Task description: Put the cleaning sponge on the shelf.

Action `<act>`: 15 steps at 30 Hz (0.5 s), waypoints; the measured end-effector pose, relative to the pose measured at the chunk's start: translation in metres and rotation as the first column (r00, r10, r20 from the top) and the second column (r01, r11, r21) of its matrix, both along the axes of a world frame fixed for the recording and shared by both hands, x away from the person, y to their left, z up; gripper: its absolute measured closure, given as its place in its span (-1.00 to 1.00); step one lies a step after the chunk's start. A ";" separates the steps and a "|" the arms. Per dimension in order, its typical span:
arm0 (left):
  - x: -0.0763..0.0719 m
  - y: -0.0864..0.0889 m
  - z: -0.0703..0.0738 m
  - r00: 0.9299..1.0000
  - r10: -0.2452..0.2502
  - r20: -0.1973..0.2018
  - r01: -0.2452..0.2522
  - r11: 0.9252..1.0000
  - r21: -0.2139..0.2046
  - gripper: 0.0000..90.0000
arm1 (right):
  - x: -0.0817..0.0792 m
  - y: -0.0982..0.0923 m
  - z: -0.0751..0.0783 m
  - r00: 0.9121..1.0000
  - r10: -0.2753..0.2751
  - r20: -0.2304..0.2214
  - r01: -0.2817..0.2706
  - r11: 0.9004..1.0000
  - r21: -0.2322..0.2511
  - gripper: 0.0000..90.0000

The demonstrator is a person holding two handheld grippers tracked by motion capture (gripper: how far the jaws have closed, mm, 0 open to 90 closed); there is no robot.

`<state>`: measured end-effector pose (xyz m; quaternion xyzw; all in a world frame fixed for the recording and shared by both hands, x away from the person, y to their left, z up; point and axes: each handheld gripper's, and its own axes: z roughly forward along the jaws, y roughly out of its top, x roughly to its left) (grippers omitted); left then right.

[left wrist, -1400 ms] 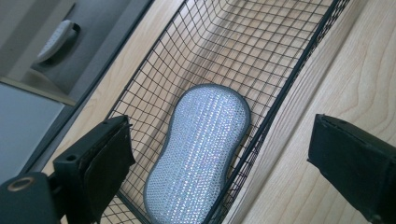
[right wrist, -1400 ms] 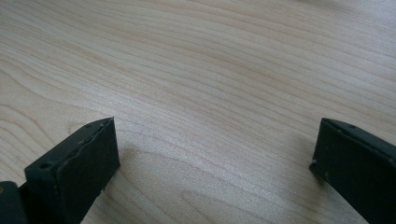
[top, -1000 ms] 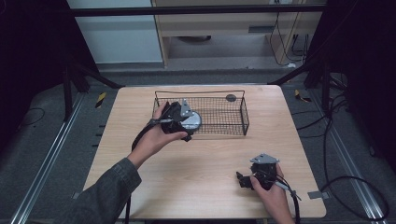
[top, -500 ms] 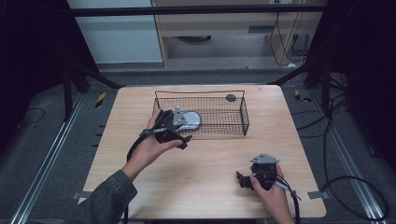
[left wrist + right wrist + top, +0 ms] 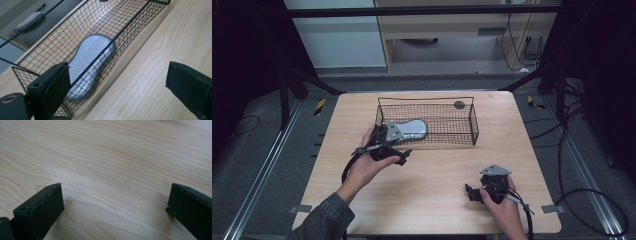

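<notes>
The silvery sponge pad (image 5: 91, 62) has been let go and left lying in the wire basket (image 5: 473, 125) just ahead of the left tongs (image 5: 117, 85), now pulled back wide open and empty, while the right tongs (image 5: 115, 207) are parked open and empty on the worktop (image 5: 437, 185), so the drop-off looks done.

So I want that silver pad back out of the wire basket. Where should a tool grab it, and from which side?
Probably from above, through the open top, since the wire basket walls block the sides. The silver pad lies flat with a pinched waist, so close the left tool across that narrow middle, or pinch an edge.
</notes>
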<state>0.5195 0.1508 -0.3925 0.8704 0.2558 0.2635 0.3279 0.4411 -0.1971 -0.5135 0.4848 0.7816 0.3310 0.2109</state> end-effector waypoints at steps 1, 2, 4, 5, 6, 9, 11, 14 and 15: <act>-0.001 0.002 0.000 1.000 0.004 -0.001 -0.004 1.000 0.000 -0.89 | 0.000 0.000 0.000 1.000 -0.001 0.000 0.001 1.000 -0.001 -0.98; -0.001 0.005 -0.001 1.000 0.009 -0.002 -0.009 1.000 -0.007 -0.90 | 0.000 0.000 0.000 1.000 -0.001 0.000 0.001 1.000 0.000 -0.98; -0.003 0.010 -0.003 1.000 0.023 -0.009 -0.023 1.000 -0.019 -0.90 | 0.000 0.000 0.000 1.000 0.000 0.000 0.000 1.000 -0.001 -0.98; -0.004 0.012 -0.004 1.000 0.025 -0.011 -0.025 0.999 -0.024 -0.90 | 0.000 0.000 0.000 1.000 0.000 0.000 0.000 1.000 -0.001 -0.99; -0.005 0.015 -0.005 0.999 0.031 -0.015 -0.032 0.999 -0.027 -0.90 | 0.000 0.000 0.000 1.000 0.000 0.000 0.000 1.000 0.000 -0.98; -0.007 0.021 -0.006 0.999 0.047 -0.015 -0.048 0.998 -0.036 -0.90 | 0.000 0.000 0.000 1.000 0.000 0.000 0.000 1.000 0.000 -0.98; -0.009 0.031 -0.008 0.997 0.077 -0.018 -0.078 0.996 -0.052 -0.90 | 0.000 0.000 0.000 1.000 0.000 0.000 0.000 1.000 0.001 -0.98; -0.012 0.042 -0.010 0.994 0.109 -0.022 -0.110 0.992 -0.068 -0.90 | 0.000 0.000 0.000 1.000 -0.001 0.000 0.001 1.000 0.000 -0.99; -0.013 0.045 -0.011 0.993 0.116 -0.030 -0.118 0.990 -0.079 -0.90 | 0.000 0.000 0.000 1.000 0.000 0.000 0.000 1.000 0.001 -0.98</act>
